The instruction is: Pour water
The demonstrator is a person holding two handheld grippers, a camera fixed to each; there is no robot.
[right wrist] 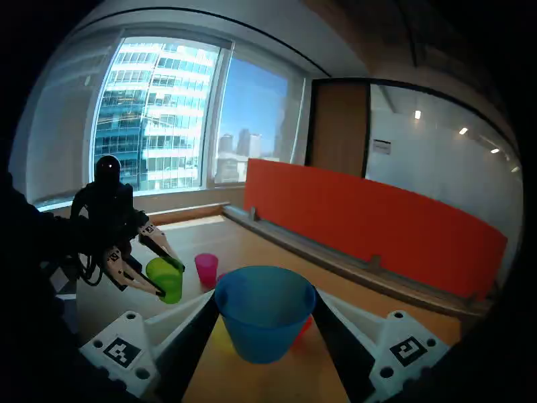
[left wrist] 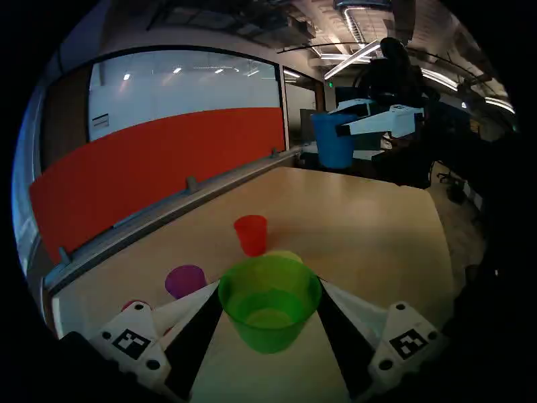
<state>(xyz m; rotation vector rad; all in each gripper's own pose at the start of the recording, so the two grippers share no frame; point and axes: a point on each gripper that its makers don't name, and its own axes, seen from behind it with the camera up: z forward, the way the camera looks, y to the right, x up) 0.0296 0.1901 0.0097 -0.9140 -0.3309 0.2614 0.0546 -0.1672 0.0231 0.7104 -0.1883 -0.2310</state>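
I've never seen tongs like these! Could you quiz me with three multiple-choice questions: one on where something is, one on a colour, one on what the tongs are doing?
1. Where does the red cup stand?
A. on the wooden table
B. on the floor
C. on a chair

2. What colour is the cup in the right tongs?
A. purple
B. blue
C. yellow

3. What are the left tongs doing?
A. hanging open, empty
B. pinching a spoon
C. gripping the green cup

Answers: 1 A, it rests there beyond the green cup; 2 B, the blue cup sits between both fingers; 3 C, both fingers press its sides.
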